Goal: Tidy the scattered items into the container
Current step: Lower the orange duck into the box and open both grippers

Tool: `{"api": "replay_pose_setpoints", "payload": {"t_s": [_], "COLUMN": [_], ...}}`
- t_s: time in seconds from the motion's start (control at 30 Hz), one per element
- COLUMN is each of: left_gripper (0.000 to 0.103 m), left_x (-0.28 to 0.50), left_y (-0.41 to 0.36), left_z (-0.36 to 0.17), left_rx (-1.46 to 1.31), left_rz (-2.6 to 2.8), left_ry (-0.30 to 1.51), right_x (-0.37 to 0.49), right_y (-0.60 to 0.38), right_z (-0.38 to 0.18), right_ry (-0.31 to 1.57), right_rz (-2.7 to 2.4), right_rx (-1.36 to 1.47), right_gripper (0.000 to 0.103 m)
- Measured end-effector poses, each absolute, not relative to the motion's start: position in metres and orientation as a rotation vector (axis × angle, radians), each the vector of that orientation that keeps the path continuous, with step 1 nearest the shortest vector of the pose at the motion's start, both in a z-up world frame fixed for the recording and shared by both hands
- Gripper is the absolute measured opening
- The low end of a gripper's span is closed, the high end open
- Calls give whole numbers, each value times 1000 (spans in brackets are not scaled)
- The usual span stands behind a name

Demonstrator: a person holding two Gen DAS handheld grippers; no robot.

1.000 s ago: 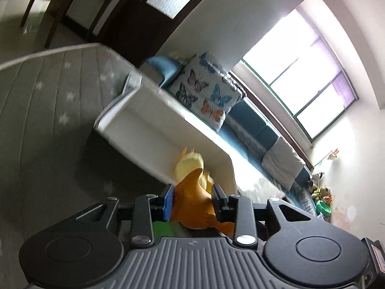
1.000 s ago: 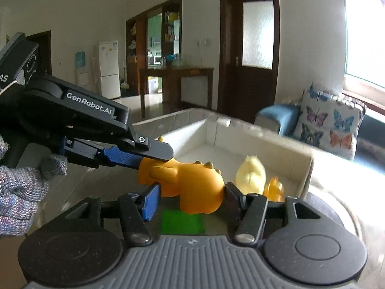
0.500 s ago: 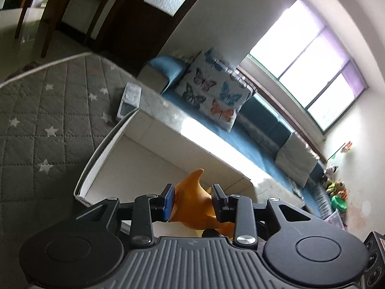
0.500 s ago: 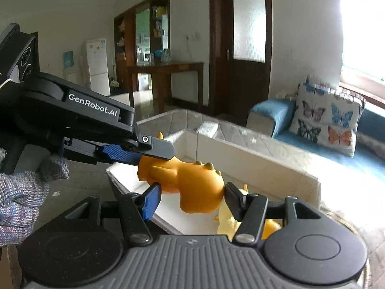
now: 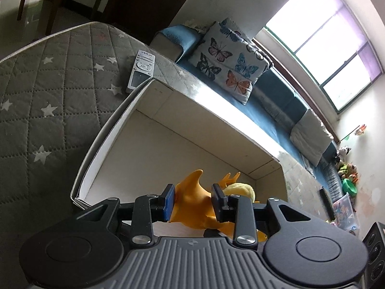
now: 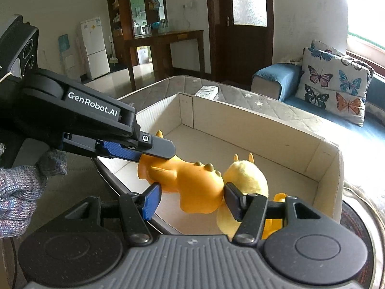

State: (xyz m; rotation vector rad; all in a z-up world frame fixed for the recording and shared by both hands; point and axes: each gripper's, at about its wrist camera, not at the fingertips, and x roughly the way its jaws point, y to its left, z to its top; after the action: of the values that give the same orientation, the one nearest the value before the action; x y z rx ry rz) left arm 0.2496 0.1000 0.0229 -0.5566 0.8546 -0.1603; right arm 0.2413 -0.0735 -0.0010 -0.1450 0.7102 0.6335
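An orange rubber dinosaur [image 6: 199, 187] hangs over the open white box [image 6: 264, 130], gripped from two sides. My right gripper [image 6: 192, 198] is shut on its round body. My left gripper [image 6: 146, 153] comes in from the left, held by a gloved hand [image 6: 19, 187], and pinches the thin end of the toy. Its jaws are closing on that end. In the left wrist view the left gripper [image 5: 193, 202] has the orange dinosaur [image 5: 195, 185] between its pads above the white box [image 5: 192, 110]. A yellow plush duck [image 6: 247, 178] lies in the box just below and behind the dinosaur.
The box rests on a grey quilted mattress [image 5: 48, 96] with white stars. A white remote control [image 5: 142, 71] lies on the mattress by the box's far corner. A blue sofa with a butterfly pillow [image 5: 228, 60] stands behind; a dark round surface [image 6: 356, 219] is at the right.
Both grippers have carried the dinosaur forward and down over the box, whose floor now fills more of both views. The remote has come into sight.
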Motion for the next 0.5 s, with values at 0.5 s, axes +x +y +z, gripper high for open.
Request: {"api": "replay_pose_setpoints", "payload": {"t_s": [0.5], "left_gripper": [35], "left_x": [252], "left_y": [93], "left_z": [25], "left_rx": [-500], "left_rz": [-134], "left_ry": [848], "right_x": [232], "right_y": [-76], "right_z": [9], "right_ry": [688], "right_rz": [642], "right_rx": [-146], "right_gripper": [59]}}
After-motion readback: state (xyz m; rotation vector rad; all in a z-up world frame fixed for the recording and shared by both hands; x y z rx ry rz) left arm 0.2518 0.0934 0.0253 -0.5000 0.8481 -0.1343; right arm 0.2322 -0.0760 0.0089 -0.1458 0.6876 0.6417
